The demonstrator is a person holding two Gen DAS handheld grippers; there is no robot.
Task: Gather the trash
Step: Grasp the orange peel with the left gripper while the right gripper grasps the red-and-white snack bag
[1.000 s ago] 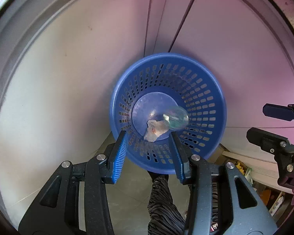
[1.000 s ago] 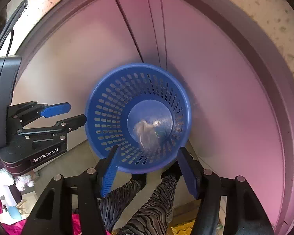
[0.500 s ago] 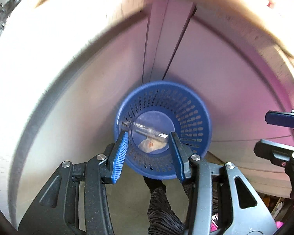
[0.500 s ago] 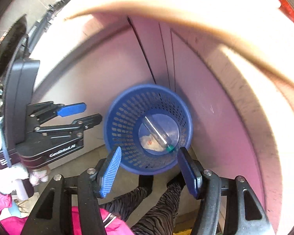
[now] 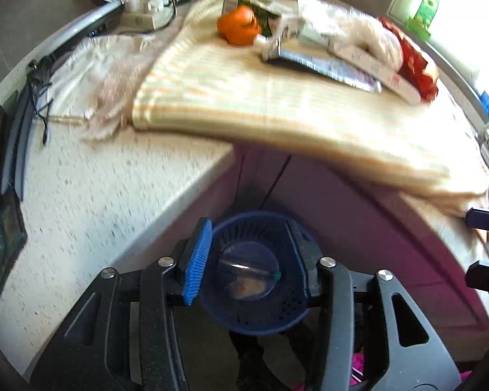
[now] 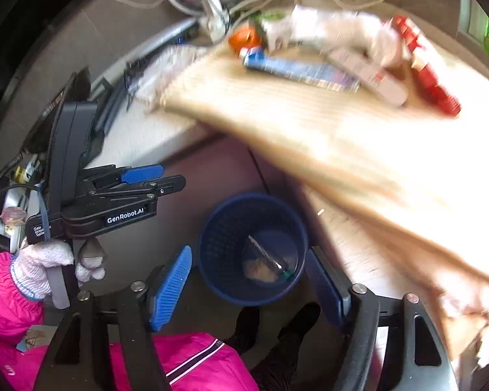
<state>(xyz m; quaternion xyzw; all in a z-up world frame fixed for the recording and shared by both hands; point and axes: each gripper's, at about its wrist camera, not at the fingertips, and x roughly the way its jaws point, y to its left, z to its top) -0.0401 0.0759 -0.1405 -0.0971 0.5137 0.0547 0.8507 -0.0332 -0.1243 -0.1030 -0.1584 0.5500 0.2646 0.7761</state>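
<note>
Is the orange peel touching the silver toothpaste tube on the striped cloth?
Cannot tell. In the left wrist view the orange peel sits right beside the silver toothpaste tube cap end on the striped cloth, but motion blur hides any gap.

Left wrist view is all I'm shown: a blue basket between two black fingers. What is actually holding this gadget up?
Observer: A hand in a white knitted glove grips the handle of the left gripper.
Operator: Does the gadget have a name on it?
Observer: Yes, its side reads GenRobot.AI.
Operator: Is the other one carrying anything?
Observer: No. The right gripper is open and empty, and the blue basket on the floor shows between its fingers.
</note>
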